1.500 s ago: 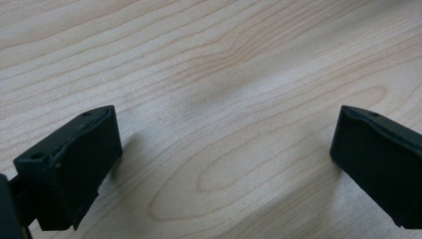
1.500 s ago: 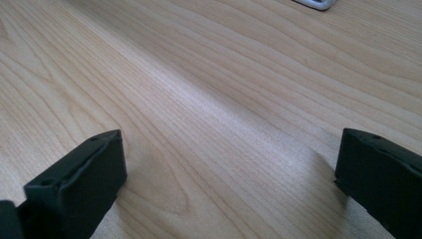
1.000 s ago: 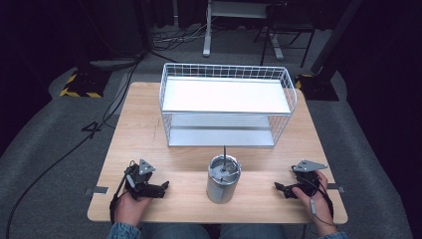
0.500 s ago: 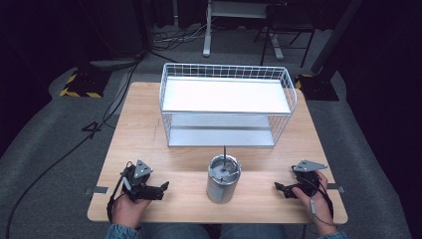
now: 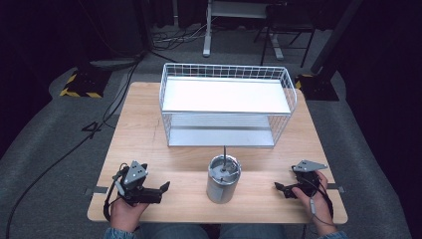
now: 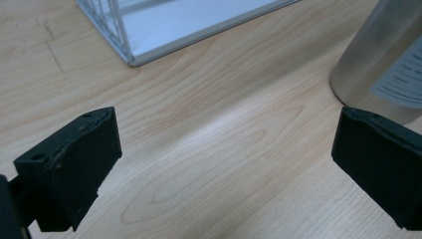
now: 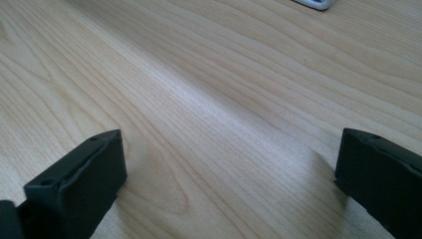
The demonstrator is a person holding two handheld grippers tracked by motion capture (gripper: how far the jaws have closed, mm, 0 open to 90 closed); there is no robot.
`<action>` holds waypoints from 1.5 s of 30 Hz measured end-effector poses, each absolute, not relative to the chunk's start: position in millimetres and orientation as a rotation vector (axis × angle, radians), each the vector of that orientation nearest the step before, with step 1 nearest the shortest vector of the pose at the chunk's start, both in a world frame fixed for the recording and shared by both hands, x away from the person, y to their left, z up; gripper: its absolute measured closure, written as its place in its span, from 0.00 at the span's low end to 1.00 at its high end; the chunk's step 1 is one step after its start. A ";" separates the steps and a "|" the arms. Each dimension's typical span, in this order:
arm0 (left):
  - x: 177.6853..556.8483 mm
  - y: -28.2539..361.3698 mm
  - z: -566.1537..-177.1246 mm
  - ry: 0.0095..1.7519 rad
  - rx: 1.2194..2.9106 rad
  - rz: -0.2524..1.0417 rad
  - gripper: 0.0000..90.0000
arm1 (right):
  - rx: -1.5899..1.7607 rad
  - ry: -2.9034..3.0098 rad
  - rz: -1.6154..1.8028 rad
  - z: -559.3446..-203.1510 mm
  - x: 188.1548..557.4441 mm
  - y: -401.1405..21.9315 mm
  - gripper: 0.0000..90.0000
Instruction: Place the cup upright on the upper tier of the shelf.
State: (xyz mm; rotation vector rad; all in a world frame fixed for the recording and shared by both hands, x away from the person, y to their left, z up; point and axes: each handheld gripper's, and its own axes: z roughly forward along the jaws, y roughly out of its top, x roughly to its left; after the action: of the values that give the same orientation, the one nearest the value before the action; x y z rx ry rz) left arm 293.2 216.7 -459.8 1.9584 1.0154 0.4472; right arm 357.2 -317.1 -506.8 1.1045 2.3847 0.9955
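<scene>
Little has changed since the earlier frames — both hands rest where they were, and the left gripper [image 5: 160,189] has perhaps edged slightly toward the steel canister [image 5: 223,179]. Its jaws stand wide apart with nothing between them; so do those of the right gripper [image 5: 280,188]. The canister stands upright between the two grippers, the wire basket [image 5: 226,104] beyond it. The pale wooden tabletop [image 5: 139,129] sits on grey floor [image 5: 45,134], the room behind dark.
</scene>
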 end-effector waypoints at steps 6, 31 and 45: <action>287.3 210.7 -450.7 0.935 1.926 0.460 0.00 | 1.104 2.385 0.995 -506.8 357.2 -317.1 0.00; 276.9 179.5 -419.9 0.819 1.827 0.394 0.00 | 1.105 2.385 0.995 -506.8 357.2 -317.1 0.00; 280.9 144.8 -407.2 0.688 1.852 0.357 0.00 | 1.104 2.385 0.995 -506.8 357.2 -317.1 0.00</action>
State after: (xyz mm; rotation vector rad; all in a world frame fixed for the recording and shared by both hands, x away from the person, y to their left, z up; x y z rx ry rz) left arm 280.9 144.8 -407.2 1.8519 0.6879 0.3573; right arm 357.2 -317.1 -506.8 1.1045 2.3850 0.9954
